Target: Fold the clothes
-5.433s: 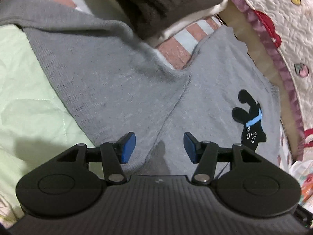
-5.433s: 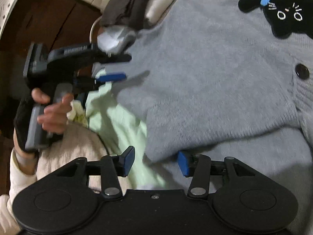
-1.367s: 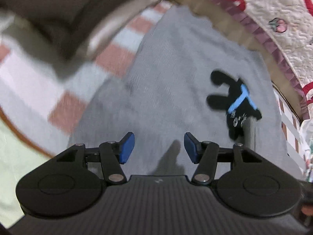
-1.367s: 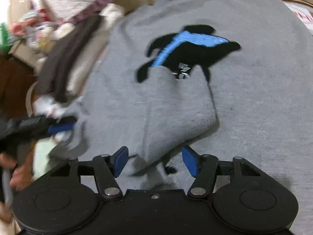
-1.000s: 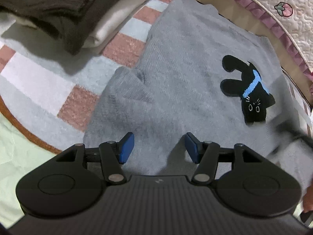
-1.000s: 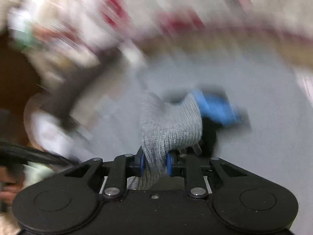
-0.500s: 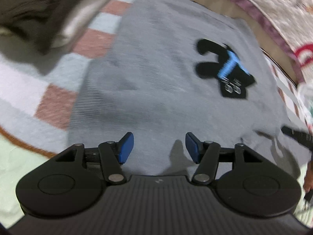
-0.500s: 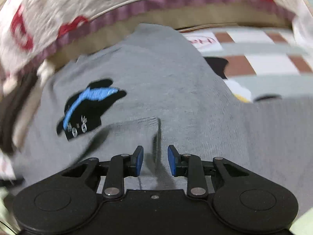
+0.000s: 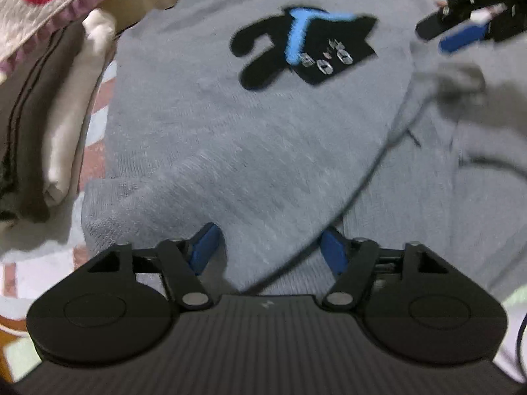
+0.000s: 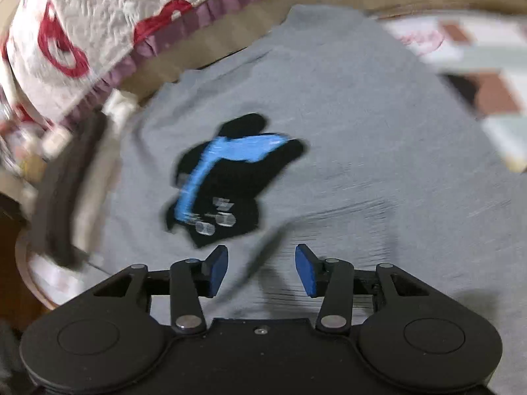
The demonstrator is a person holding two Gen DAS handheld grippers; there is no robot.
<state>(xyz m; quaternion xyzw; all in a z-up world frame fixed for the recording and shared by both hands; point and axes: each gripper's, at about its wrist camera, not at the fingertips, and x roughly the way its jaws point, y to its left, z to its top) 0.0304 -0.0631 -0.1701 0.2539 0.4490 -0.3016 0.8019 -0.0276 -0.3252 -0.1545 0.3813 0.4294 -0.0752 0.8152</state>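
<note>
A grey knit sweater (image 9: 250,138) with a black cat patch (image 9: 303,49) wearing a blue collar lies spread on the bed. Its near sleeve is folded over the body. My left gripper (image 9: 268,247) is open, low over the folded edge, with grey knit lying between the blue pads. In the right wrist view the same sweater (image 10: 362,125) and cat patch (image 10: 227,177) fill the frame. My right gripper (image 10: 262,270) is open just above the cloth, holding nothing. It also shows as a black tool with a blue pad, the right gripper (image 9: 467,29), at the upper right of the left wrist view.
A stack of folded clothes (image 9: 49,125), brown on cream, sits to the left of the sweater. A quilted white cover with red shapes and a purple frill (image 10: 98,33) lies behind. A checked blanket (image 10: 467,75) shows at the right, under the sweater.
The right gripper, shut on the sleeve a second ago, has let it go and opened wider. The left gripper swung right, toward the sweater's near folded edge.
</note>
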